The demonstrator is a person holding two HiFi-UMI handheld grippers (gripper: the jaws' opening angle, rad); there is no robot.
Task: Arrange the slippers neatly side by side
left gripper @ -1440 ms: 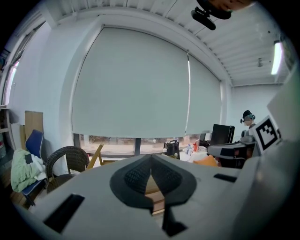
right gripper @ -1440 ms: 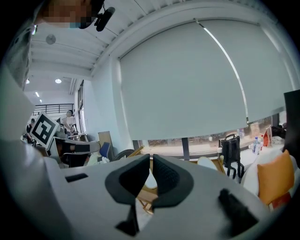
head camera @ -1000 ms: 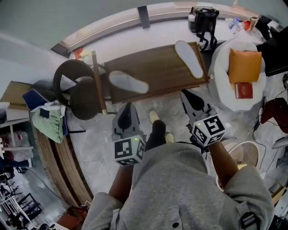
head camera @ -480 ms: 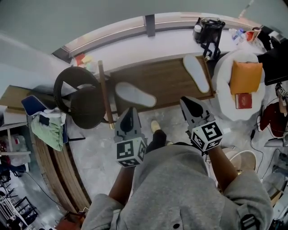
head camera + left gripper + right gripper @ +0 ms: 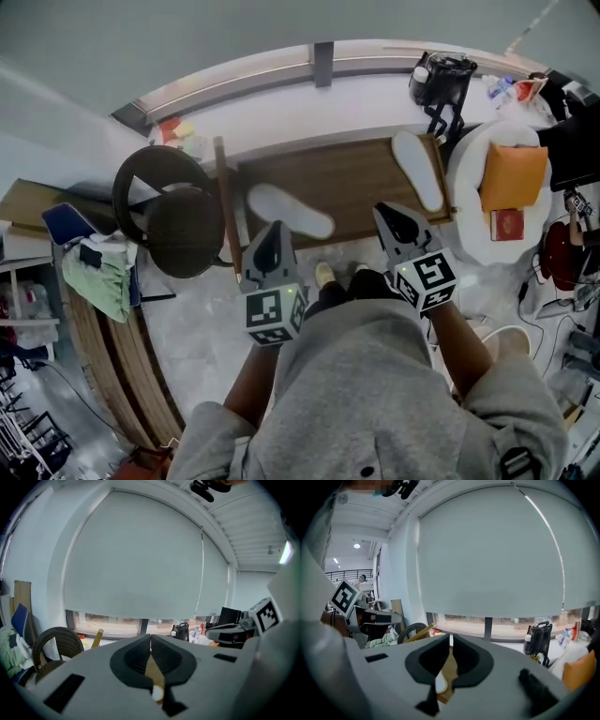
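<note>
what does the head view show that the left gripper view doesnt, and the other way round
Only the head view: the left slipper and right slipper lying apart on the wooden table, and the orange cushion. Only the left gripper view: the drawn roller blind, and the left claw closed on nothing. Both: the wicker chair and the right claw.
</note>
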